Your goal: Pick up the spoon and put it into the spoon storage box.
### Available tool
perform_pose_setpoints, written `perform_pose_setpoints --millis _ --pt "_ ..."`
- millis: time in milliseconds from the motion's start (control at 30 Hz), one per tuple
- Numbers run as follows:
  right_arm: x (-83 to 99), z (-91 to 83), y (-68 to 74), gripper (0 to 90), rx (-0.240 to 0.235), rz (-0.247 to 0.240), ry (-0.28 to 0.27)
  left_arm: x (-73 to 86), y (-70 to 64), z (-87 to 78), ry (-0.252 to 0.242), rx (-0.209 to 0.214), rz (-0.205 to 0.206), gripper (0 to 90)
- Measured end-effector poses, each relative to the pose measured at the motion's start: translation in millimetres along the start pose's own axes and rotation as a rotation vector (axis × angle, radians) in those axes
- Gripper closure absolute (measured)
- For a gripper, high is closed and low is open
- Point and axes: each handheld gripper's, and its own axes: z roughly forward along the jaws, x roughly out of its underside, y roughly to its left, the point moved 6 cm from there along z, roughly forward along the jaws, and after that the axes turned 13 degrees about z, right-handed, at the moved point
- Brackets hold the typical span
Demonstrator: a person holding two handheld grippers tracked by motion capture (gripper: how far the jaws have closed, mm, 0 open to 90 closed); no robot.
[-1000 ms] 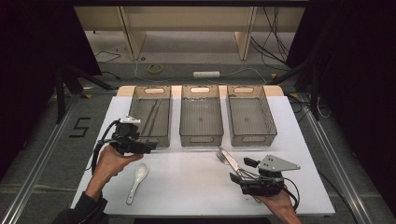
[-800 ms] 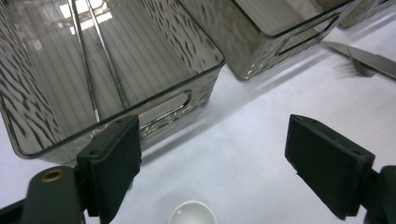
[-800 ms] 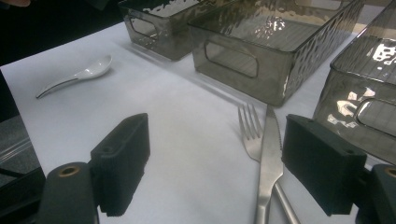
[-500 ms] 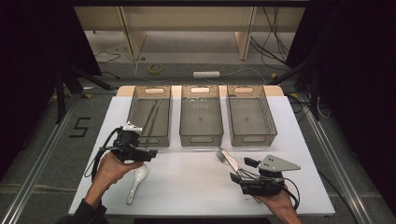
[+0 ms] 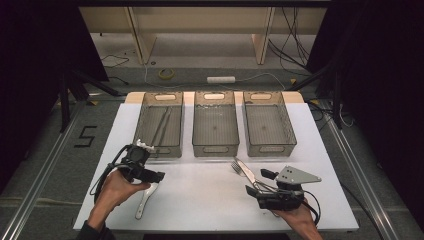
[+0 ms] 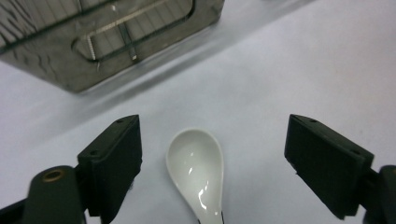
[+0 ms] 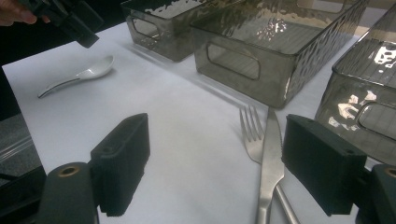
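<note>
Left gripper [image 6: 212,158] above spoon [image 6: 198,175], jaws spread wide

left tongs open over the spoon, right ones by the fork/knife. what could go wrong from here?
1. The white spoon looks glossy, and the left tongs straddle its rounded bowl, so it may squirt out on closing.
2. The knife lies across the fork; the right tongs may pinch both or nudge one away.
3. The left bin sits close ahead; a lift could clip its wall.

Bright table [image 5: 210,195], dark surroundings; close views perhaps slightly soft.
</note>
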Motion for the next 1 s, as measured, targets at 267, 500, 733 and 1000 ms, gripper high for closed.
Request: perform_pose_setpoints --millis 267,500,733,1000 --pt "0.2 -1.0 2.6 24.2 0.005 -0.010 0.001 14.2 -4.3 3.8 0.097 -0.007 0.010 22.7" --pt "0.1 -1.1 5.5 24.3 0.005 -0.016 0.002 30.7 -7.7 10.2 0.138 0.018 -0.001 26.3" --pt "0.3 -0.8 4.6 24.2 0.007 -0.019 0.004 45.5 -8.6 16.7 0.189 0.025 -0.005 34.7" --pt "0.3 -0.4 5.1 24.3 0.007 -0.020 0.003 54.7 -11.3 21.4 0.214 0.034 0.006 47.1"
